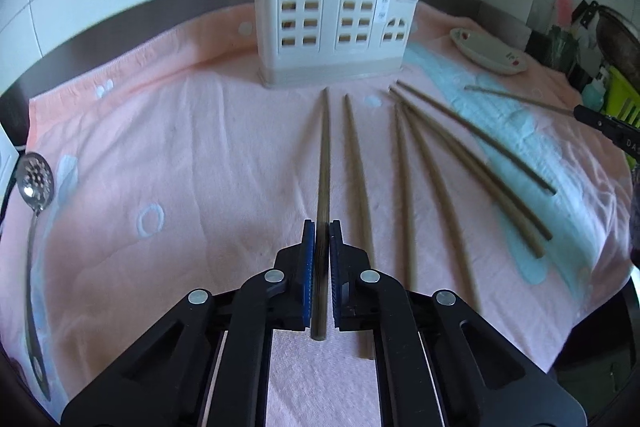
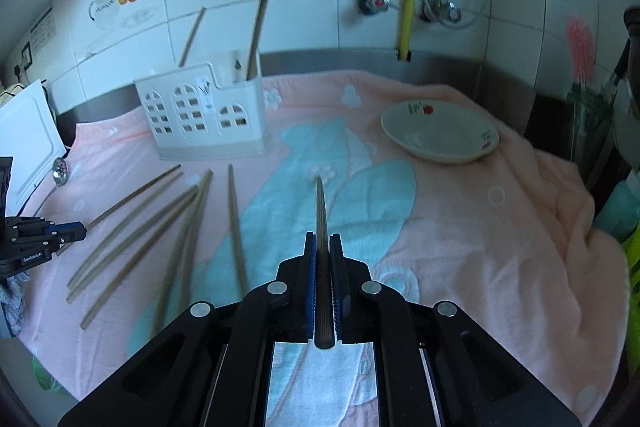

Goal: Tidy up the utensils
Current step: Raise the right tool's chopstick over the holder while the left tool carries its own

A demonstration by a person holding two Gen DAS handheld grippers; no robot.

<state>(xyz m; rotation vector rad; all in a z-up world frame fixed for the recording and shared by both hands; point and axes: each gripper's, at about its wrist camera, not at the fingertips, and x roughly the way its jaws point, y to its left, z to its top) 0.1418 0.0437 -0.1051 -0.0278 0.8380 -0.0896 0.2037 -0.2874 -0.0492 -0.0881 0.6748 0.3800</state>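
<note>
Surface (image 2: 460, 227) was covered by a pink towel with pale blue patches. On it: a white slotted utensil holder (image 2: 200, 119) upright near the back wall, a shallow floral dish (image 2: 440, 137) to its right in the right wrist view, and several loose wooden chopsticks (image 2: 140, 227) fanned out on the cloth in front of the holder. A perforated metal ladle (image 1: 34, 211) lay at the towel's left edge in the left wrist view.
</note>
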